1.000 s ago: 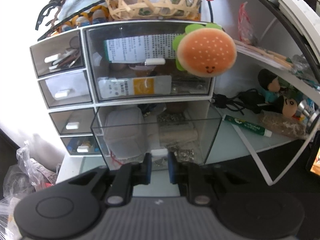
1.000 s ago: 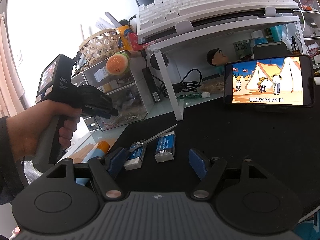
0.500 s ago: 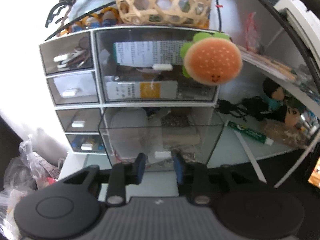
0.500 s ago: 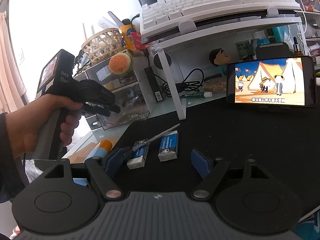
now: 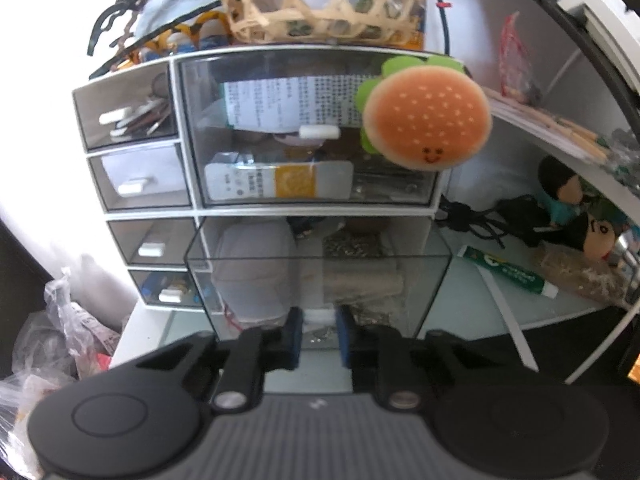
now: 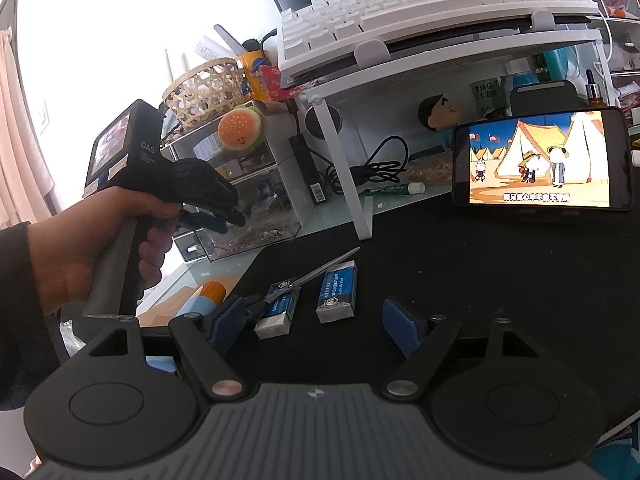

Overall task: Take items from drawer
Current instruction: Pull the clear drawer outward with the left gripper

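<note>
1. Gripped in the left claw [image 5: 319, 332]: the small white handle [image 5: 319, 315] of the lower clear drawer [image 5: 436, 280], pads closed on it from both sides.
2. Drawn well out of the cabinet [image 5: 434, 204], toward the camera, with the open top facing up.
3. Inside, straight ahead of and just beyond the left claw: a pale box [image 5: 256, 276] on the left and a tan roll [image 5: 360, 280] on the right, the roll's long axis lying across the drawer, parallel to its front wall.
4. Judged key relation: contents behind the very wall being held, so out of reach of the left claw without letting go; likely to call for a reach from above.
5. Right claw [image 6: 316, 322] wide open, gripping nothing, low over the desk [image 6: 480, 280] with two erasers [image 6: 336, 292] and scissors [image 6: 308, 280] in front; well apart from the drawer, off to its own left.
6. Only in the right wrist view: the hand [image 6: 80, 248] on the left tool and the drawer's side wall. Only in the left wrist view: the grip on the handle and the contents.
</note>
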A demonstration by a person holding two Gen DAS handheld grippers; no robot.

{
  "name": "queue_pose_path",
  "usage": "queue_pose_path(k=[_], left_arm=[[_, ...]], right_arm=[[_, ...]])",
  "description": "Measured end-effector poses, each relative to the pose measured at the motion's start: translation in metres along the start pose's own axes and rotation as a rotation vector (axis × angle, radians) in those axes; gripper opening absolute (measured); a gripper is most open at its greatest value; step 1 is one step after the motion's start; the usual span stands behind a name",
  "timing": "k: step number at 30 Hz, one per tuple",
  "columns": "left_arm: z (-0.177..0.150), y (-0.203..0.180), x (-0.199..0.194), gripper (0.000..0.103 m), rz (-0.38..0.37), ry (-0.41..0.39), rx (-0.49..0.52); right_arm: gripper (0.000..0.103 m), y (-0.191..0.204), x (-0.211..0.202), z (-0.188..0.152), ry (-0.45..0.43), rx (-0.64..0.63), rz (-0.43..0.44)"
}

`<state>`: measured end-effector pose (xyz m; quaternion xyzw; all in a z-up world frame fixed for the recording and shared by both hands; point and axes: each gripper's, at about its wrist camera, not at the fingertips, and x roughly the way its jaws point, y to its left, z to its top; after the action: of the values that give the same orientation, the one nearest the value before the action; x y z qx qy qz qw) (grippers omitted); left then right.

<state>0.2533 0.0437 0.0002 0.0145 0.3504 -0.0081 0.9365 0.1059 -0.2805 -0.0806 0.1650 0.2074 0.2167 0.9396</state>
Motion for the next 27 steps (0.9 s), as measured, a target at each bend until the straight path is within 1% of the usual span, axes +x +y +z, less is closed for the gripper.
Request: queue_pose_path(k=[2,21,27], left_arm=[[-0.012,-0.005,0.005,0.019,0.012,-0.045,-0.008],[-0.025,-0.046,-0.01,0.018,-0.035,-0.042,0.039],[-0.026,-0.051,-0.011,0.018,-0.046,-0.041,0.046]], right_arm=[[0.08,0.0,0.0,0.0,0.0,0.001,0.001],[0.08,0.005,0.001,0.0,0.005,-0.018,-0.002],[0.08,0.006,0.002,0.0,0.006,-0.024,-0.003]])
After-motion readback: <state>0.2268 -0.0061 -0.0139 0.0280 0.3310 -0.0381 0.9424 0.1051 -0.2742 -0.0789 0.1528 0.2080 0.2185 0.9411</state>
